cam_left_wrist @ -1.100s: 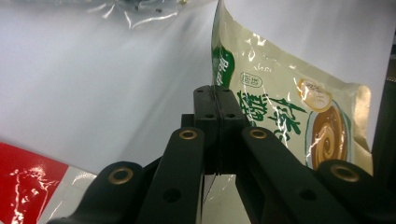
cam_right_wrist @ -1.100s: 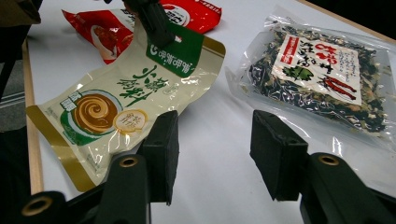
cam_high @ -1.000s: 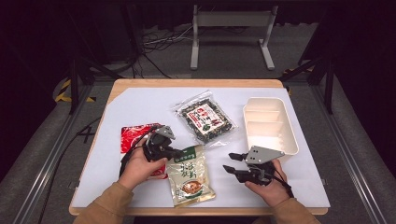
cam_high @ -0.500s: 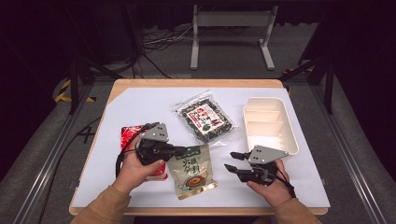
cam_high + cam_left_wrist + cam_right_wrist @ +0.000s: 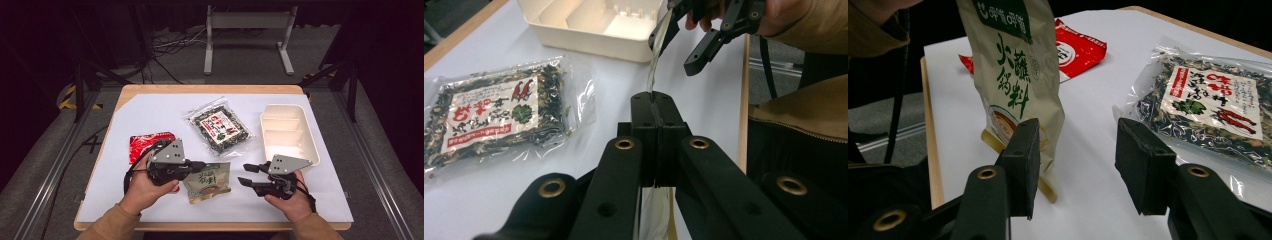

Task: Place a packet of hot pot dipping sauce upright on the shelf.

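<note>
On the table [image 5: 150,115]: a white sheet covers the wooden top; a person's two hands come in from the near edge, each with a gripper.
Left gripper [image 5: 199,165]: held in the left hand [image 5: 145,187] near the front of the table; its jaws are pressed together on the top edge of the beige soup-base pouch [image 5: 207,181], the thin seal clamped between the pads as seen in the left gripper view.
Beige soup-base pouch: at front centre, lifted at its clamped edge; in the right gripper view it stands nearly upright [image 5: 1015,75] with its lower edge on the white sheet.
Right gripper [image 5: 246,175]: held in the right hand [image 5: 292,200], just right of the pouch, jaws spread apart and holding nothing; the pouch sits just beyond one pad.
Red packet [image 5: 147,144]: flat on the sheet, behind the left hand, partly hidden by it.
Clear seaweed bag [image 5: 219,127]: flat at mid-table, between red packet and tray.
White tray [image 5: 287,132]: right side, compartments bare, just behind the right gripper.
</note>
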Action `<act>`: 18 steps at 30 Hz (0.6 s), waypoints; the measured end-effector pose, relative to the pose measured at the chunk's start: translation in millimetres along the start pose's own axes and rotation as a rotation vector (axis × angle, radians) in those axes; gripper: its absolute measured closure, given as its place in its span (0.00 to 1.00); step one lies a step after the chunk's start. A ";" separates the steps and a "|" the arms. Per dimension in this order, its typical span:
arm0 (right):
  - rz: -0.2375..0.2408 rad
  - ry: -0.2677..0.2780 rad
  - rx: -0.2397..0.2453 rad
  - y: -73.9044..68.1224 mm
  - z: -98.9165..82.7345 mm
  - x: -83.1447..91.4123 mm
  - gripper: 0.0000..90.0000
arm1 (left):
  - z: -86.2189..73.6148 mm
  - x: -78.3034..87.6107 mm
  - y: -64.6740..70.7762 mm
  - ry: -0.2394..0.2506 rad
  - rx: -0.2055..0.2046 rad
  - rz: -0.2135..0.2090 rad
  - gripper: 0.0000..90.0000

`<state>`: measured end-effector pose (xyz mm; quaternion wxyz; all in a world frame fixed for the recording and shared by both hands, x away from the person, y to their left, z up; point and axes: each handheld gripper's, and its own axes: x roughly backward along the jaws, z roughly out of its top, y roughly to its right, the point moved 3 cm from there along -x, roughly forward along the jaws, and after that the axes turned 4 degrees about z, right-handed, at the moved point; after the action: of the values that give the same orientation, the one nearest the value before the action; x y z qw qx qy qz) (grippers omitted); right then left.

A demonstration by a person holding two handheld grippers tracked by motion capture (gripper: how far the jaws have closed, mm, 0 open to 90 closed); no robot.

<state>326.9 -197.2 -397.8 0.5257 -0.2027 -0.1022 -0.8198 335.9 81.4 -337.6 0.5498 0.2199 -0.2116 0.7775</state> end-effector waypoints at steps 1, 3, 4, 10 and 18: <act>0.008 0.009 -0.005 0.6 0.8 -0.1 0.59 | 0.7 0.3 0.5 -0.001 -0.006 0.004 1.00; 0.012 0.015 -0.001 0.3 3.1 -1.1 0.58 | 1.7 1.0 1.6 -0.003 -0.013 0.005 1.00; 0.012 0.015 -0.001 0.3 3.1 -1.1 0.58 | 1.7 1.0 1.6 -0.003 -0.013 0.005 1.00; 0.054 -0.003 0.044 -6.8 17.6 -15.9 0.54 | 5.8 6.3 4.4 0.011 -0.029 0.025 1.00; 0.091 -0.024 0.076 -13.0 28.0 -34.2 0.53 | 8.1 12.1 6.0 0.042 -0.034 0.030 1.00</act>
<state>333.9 -153.0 -387.1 0.5685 -0.1966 -0.1302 -0.7881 327.5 84.2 -324.6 0.5462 0.1912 -0.2166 0.7863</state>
